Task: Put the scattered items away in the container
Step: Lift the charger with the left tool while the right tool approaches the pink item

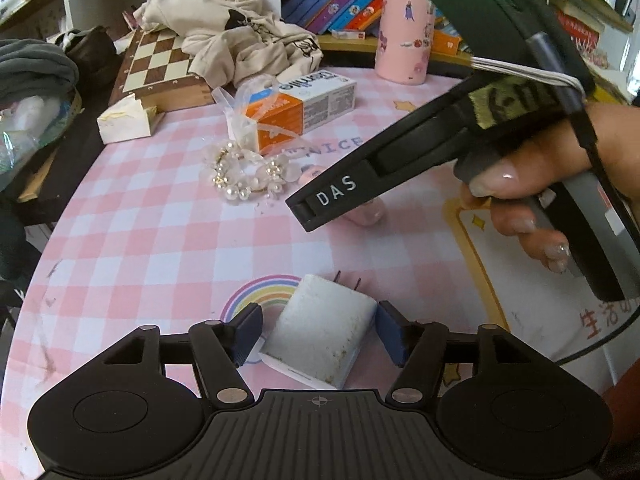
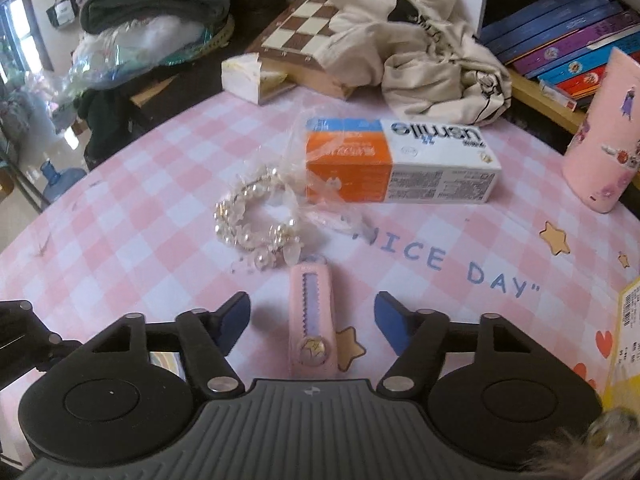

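Note:
In the left wrist view my left gripper point(image 1: 319, 334) is open around a white charger plug point(image 1: 320, 336) that lies on the pink checked tablecloth point(image 1: 140, 248), prongs pointing away. The right pad point(image 1: 390, 332) sits at the plug's edge and the left pad is slightly apart from it. My right gripper point(image 2: 313, 314) is open, and a pink cutter point(image 2: 311, 300) lies on the cloth between its fingers. In the left wrist view a hand point(image 1: 540, 200) holds the right gripper's black body point(image 1: 336, 196). A pearl bracelet point(image 2: 256, 220) lies just beyond the cutter.
An orange and white box point(image 2: 400, 164) with clear plastic wrap lies behind the bracelet. A pink stickered cylinder point(image 2: 604, 140) stands at the far right. A chessboard point(image 2: 304, 28), a beige cloth point(image 2: 420, 40) and a small white box point(image 2: 244, 76) crowd the back edge.

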`<state>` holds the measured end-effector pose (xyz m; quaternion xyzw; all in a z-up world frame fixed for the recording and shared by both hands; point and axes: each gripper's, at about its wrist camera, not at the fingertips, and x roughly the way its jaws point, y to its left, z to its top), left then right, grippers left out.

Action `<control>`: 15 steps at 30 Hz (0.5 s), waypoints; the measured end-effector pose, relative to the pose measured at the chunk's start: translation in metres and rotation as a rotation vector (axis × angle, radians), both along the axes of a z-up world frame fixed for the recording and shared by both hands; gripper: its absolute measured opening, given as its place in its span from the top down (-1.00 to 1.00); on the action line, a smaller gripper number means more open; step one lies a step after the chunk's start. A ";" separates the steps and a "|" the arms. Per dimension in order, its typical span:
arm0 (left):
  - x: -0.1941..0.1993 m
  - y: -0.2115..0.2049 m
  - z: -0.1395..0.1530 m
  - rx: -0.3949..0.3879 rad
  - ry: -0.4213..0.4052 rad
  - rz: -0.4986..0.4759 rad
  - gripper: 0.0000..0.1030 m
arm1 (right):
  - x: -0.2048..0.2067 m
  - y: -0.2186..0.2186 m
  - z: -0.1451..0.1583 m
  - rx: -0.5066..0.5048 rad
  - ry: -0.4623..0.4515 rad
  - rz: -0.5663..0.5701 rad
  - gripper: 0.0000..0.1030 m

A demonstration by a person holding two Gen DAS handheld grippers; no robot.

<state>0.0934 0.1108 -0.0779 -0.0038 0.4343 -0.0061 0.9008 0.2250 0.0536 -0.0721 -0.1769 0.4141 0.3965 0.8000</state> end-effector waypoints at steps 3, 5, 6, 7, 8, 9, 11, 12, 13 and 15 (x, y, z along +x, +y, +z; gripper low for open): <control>-0.001 -0.001 0.000 0.003 -0.007 0.003 -0.09 | -0.004 -0.001 -0.001 -0.004 -0.027 0.021 -0.07; 0.000 0.001 0.001 -0.007 -0.006 0.013 0.03 | -0.006 -0.004 0.001 0.005 -0.029 0.024 0.40; 0.000 0.002 0.001 -0.014 -0.004 0.020 0.05 | -0.006 -0.007 0.003 0.010 -0.027 0.019 0.55; 0.001 0.003 0.002 -0.022 -0.002 0.026 0.05 | -0.007 -0.009 0.005 0.015 -0.026 0.013 0.55; 0.001 0.005 0.002 -0.036 0.000 0.038 0.05 | -0.007 -0.011 0.007 0.020 -0.024 0.008 0.55; 0.000 0.008 0.003 -0.059 0.001 0.052 0.06 | -0.008 -0.013 0.009 0.025 -0.022 0.003 0.55; -0.001 0.014 0.004 -0.115 0.002 0.084 0.06 | -0.008 -0.018 0.013 0.035 -0.018 -0.008 0.55; -0.002 0.018 0.004 -0.142 0.004 0.100 0.06 | -0.009 -0.020 0.015 0.040 -0.016 -0.013 0.55; -0.002 0.021 0.005 -0.167 0.006 0.115 0.06 | -0.009 -0.023 0.017 0.045 -0.014 -0.018 0.55; -0.004 0.024 0.007 -0.198 0.004 0.132 0.06 | -0.010 -0.027 0.020 0.055 -0.010 -0.029 0.55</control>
